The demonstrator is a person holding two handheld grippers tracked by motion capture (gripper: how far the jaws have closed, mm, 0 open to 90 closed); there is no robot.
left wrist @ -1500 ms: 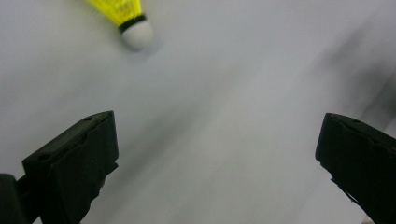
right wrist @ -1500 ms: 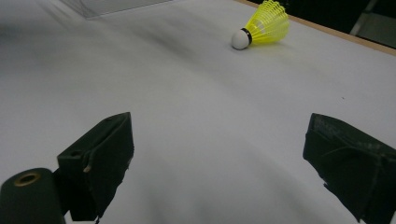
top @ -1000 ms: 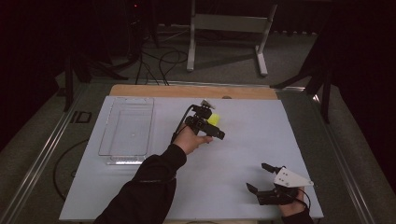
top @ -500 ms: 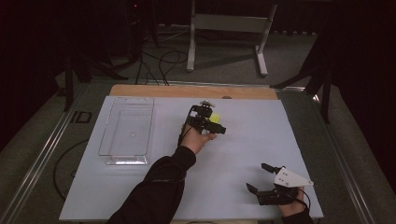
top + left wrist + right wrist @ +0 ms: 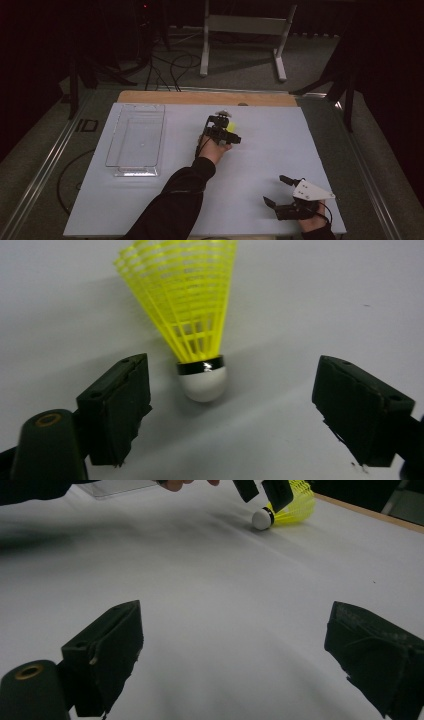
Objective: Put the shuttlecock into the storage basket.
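From the high view most of the yellow shuttlecock (image 5: pixel 231 127) is hidden behind my left gripper (image 5: pixel 231 138), so I can only make out a sliver of yellow by the jaws. In the left gripper view the top of its skirt is cut off by the frame's upper edge. In the right gripper view it lies far off at the top, partly covered by the other gripper's jaws, and the background there is blurred.

The shuttlecock (image 5: pixel 196 325) lies on its side on the white table (image 5: pixel 260 150), cork end toward my left gripper (image 5: pixel 232 405). That gripper's jaws have just been closing, yet they stand apart on either side of the cork and touch nothing; the cork sits nearer one jaw, with a clear gap to both.

My right gripper (image 5: pixel 281 192) rests near the table's near right corner, well apart from the shuttlecock (image 5: pixel 285 509). Its own view (image 5: pixel 235 655) shows its jaws spread wide over bare table, holding nothing.

The clear plastic tray (image 5: pixel 136 170) sits at the table's left.
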